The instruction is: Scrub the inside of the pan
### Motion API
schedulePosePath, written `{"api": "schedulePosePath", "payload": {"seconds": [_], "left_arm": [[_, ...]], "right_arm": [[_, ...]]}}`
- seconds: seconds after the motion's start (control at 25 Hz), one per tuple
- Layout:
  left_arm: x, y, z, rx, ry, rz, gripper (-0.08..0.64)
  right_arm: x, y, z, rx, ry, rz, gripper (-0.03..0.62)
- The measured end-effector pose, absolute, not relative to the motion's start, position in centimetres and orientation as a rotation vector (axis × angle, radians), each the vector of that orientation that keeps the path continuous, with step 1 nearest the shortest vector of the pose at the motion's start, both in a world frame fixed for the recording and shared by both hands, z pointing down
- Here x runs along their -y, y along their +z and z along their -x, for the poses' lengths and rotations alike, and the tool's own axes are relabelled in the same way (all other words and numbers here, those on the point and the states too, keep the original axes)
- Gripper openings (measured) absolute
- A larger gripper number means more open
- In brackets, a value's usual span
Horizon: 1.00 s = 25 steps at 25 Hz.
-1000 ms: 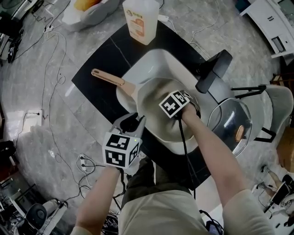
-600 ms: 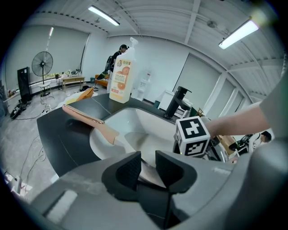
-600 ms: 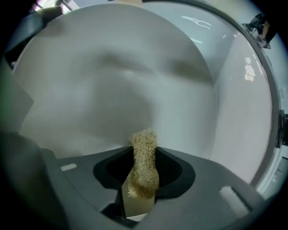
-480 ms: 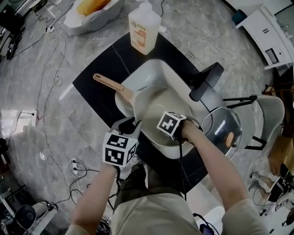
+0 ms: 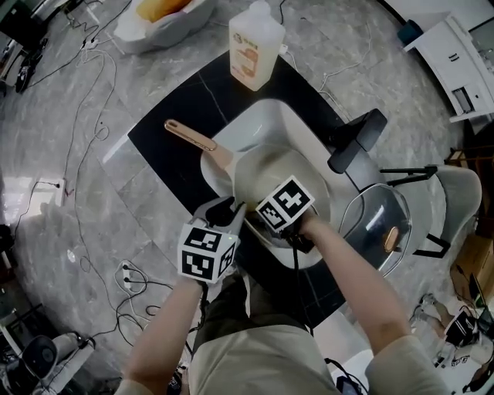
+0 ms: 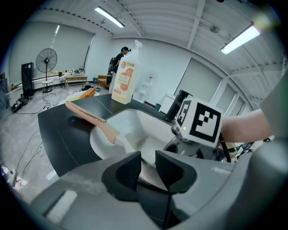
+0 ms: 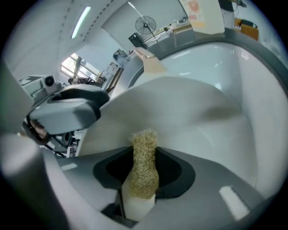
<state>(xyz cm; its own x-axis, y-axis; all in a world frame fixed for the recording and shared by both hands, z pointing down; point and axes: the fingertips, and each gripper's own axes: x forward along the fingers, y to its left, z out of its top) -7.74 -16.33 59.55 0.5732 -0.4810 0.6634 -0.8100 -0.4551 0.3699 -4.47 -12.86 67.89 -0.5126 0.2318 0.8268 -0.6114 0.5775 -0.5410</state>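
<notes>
A cream pan (image 5: 270, 166) with a copper-coloured handle (image 5: 189, 136) sits tilted in a white sink (image 5: 255, 127). My left gripper (image 5: 225, 212) is at the pan's near-left rim; in the left gripper view (image 6: 147, 168) its jaws are shut on that rim. My right gripper (image 7: 144, 179) is inside the pan under its marker cube (image 5: 284, 204), shut on a sponge (image 7: 144, 161) with a straw-coloured scouring face. The sponge's tip points at the pan's inner wall (image 7: 189, 112); I cannot tell whether they touch.
A soap bottle (image 5: 255, 42) stands on the black counter (image 5: 174, 108) behind the sink. A black faucet (image 5: 355, 139) rises at the right, with a glass lid (image 5: 378, 224) beyond it. A white bowl (image 5: 158, 11) lies far left. Cables trail over the floor (image 5: 77, 193).
My right gripper has slid from the middle of the pan toward its near rim and turned. The left gripper has kept its hold on the rim.
</notes>
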Motion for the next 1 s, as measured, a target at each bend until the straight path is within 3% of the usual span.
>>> {"api": "schedulePosePath", "payload": {"seconds": [0.28,0.52,1.0], "left_arm": [[16.2,59.4,7.6,1.031,0.618,-2.127,0.11],[16.4,59.5,7.8,1.043,0.617,-2.125,0.11],[16.3,59.7,7.7,1.038,0.628,-2.134,0.112]], "right_arm": [[20.7,71.5,4.1,1.878,0.775,-0.667,0.163],[23.4,75.7,-1.3,1.689,0.636,-0.743,0.167],[13.3,74.3,-8.7,1.331,0.886,-0.409,0.16]]}}
